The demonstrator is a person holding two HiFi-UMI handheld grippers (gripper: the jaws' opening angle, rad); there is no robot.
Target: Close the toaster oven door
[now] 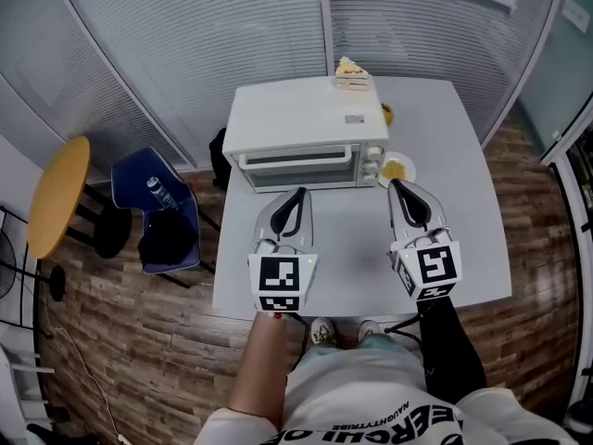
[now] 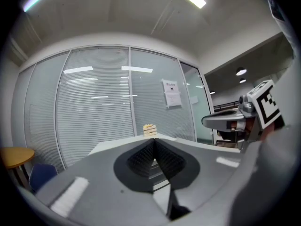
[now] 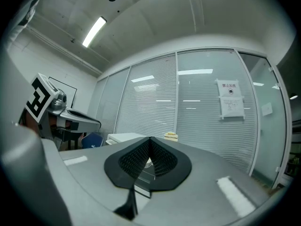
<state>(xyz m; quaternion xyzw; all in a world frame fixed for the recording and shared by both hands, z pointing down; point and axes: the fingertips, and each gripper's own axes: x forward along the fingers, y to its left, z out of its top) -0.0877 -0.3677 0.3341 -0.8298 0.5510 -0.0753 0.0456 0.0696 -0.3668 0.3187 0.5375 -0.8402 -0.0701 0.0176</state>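
toaster oven door looks shut already, task seems done; left gripper and right gripper just short of it, both closed and empty.

An office is indicated by glass partition walls fitted with blinds, a posted notice, strip ceiling lights and a blue chair.
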